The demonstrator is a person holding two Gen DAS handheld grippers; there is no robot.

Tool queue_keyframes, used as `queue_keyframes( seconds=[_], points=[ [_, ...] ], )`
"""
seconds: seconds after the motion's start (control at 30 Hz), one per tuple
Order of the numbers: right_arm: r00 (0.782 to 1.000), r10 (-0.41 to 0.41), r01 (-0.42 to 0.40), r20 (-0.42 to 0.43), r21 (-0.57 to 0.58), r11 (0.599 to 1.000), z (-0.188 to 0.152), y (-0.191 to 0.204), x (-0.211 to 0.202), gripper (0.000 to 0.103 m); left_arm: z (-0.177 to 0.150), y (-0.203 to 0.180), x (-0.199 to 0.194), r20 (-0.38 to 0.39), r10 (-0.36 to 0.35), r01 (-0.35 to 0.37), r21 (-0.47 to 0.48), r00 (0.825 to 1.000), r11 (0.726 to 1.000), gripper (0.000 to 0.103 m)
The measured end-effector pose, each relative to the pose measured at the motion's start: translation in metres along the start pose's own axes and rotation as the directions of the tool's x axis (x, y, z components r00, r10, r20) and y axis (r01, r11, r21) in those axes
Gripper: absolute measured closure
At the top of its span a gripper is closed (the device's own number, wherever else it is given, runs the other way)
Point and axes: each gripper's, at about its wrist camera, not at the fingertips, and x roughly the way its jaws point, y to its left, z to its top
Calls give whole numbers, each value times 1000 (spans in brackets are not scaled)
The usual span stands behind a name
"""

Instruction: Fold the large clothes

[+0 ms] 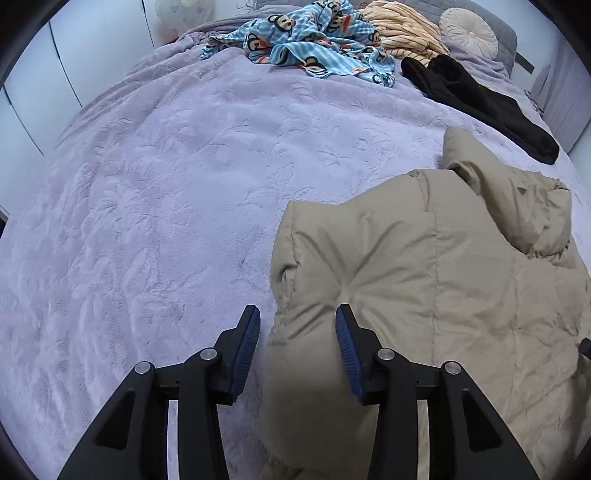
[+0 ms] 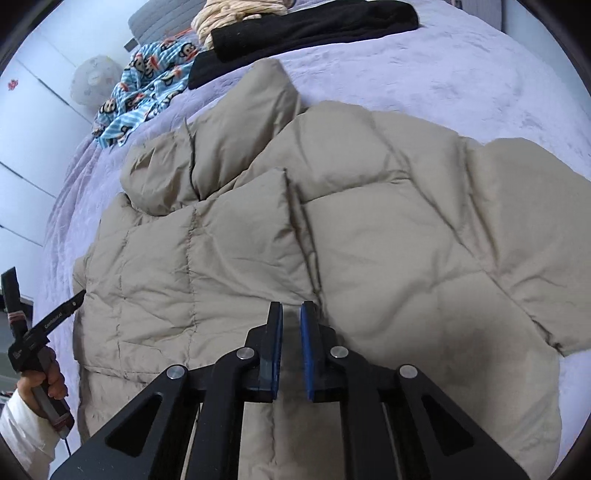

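Note:
A beige puffer jacket (image 2: 332, 229) lies spread on the lilac bedspread (image 1: 166, 184), collar toward the far end. It also shows in the left wrist view (image 1: 424, 277), one side folded over the body. My left gripper (image 1: 297, 325) is open, its jaws straddling the jacket's left edge without closing on it. It also shows at the left edge of the right wrist view (image 2: 79, 295). My right gripper (image 2: 291, 314) hovers over the jacket's middle, near its front opening, jaws nearly shut with a narrow gap and nothing between them.
At the far end of the bed lie a blue monkey-print cloth (image 1: 314, 40), a yellow striped garment (image 1: 402, 29), a black garment (image 1: 480, 99) and a round pillow (image 1: 469, 29). White wardrobe doors (image 1: 55, 74) stand to the left.

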Motion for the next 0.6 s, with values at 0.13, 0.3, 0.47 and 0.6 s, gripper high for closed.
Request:
queue_keyframes(
  seconds=[0.13,0.3,0.47,0.6],
  points=[
    [1000,22,-22,-7,77,997,-14,-24,-28,92,-25,4,-35,-36,-15,15,6,999,1000,58],
    [998,52,-46,-37,131,990,-38,-41,-46,89,-60,-3,-64,-114,-43,38,-48,993,998,58],
    [992,91,-75,-84,172,982,-64,-56,-56,79,-84,-44,-81,-150,-45,42,-27,988,999,58],
    [994,99,-86,-55,209,974,-73,-73,-74,46,-89,-86,-86,-145,-84,82,-15,986,996,58]
  ],
)
